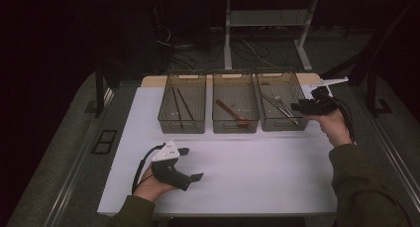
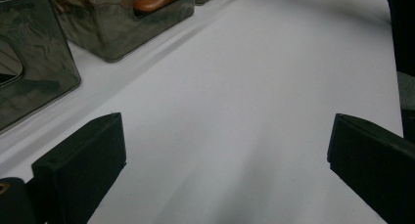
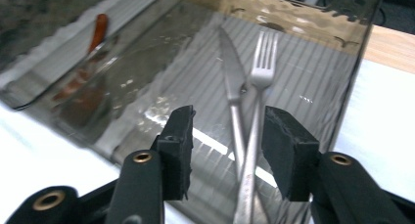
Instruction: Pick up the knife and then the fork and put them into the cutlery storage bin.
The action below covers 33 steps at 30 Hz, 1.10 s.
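1. Table [image 1: 237,172]: we see a white top, mostly bare toward the near edge, with three clear bins in a row along the far side.
2. Bins: the left bin [image 1: 182,119] holds thin dark sticks, the middle bin [image 1: 236,120] a reddish-brown spoon [image 1: 231,112], and the right bin [image 1: 282,119] metal cutlery.
3. Left gripper [image 1: 190,163]: we find it resting low on the table near the front left, jaws spread wide, with bare white surface between them in the left gripper view.
4. Right gripper [image 3: 227,145]: we see it held at the right bin's outer side, aimed into it, jaws parted about halfway and pinching nothing.
5. Fork [image 3: 257,111] and knife [image 3: 234,92]: both lie inside the right bin, handles crossing, seen beyond the gap of the right jaws and apart from the pads.
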Available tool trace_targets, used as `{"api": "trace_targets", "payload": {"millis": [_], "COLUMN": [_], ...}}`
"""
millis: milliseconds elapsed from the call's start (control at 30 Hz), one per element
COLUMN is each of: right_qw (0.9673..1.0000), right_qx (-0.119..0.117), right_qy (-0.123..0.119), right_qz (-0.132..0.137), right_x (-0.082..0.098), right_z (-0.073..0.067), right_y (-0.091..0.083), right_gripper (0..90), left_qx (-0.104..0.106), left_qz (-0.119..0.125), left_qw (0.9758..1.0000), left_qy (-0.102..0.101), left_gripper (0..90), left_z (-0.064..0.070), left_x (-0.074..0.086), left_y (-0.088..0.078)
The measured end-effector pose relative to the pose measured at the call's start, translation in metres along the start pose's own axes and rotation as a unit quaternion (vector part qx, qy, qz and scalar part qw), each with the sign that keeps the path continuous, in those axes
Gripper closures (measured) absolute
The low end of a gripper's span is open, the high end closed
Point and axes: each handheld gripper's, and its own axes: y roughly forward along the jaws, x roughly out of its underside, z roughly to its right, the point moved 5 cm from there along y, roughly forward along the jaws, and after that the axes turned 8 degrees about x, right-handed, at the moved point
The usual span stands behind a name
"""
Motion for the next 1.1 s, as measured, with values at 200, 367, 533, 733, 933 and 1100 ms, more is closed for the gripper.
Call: {"api": "trace_targets", "payload": {"millis": [200, 367, 533, 733, 933, 1100], "right_qw": [0.9994, 0.9978, 0.9952, 0.9932, 0.9922, 0.9908], "right_qx": [-0.022, -0.046, -0.066, -0.078, -0.081, -0.09], "right_qy": [-0.006, -0.016, -0.028, -0.037, -0.048, -0.051], "right_qz": [0.027, 0.045, 0.066, 0.079, 0.082, 0.087], "right_x": [0.007, 0.014, 0.021, 0.033, 0.047, 0.057], "right_z": [-0.011, -0.027, -0.045, -0.064, -0.077, -0.086], "right_y": [-0.017, -0.031, -0.043, -0.048, -0.047, -0.047], "right_gripper": [45.2, 39.6, 34.9, 30.4, 26.5, 23.5], "left_qx": [0.0, -0.001, 0.0, 0.0, 0.0, -0.001], "left_qz": [0.0, 0.001, -0.001, 0.001, 0.0, 0.001], "left_qw": [1.0, 1.0, 1.0, 1.0, 1.0, 1.0], "left_qy": [-0.001, -0.002, -0.002, -0.001, -0.001, -0.002], "left_gripper": [0.1, 0.1, 0.1, 0.1, 0.1, 0.1], "left_z": [0.0, 0.0, 0.0, 0.0, 0.001, 0.001], "left_x": [0.0, 0.0, 0.0, 0.0, 0.0, 0.0], "left_y": [0.0, 0.0, 0.0, 0.0, -0.002, -0.002]}}
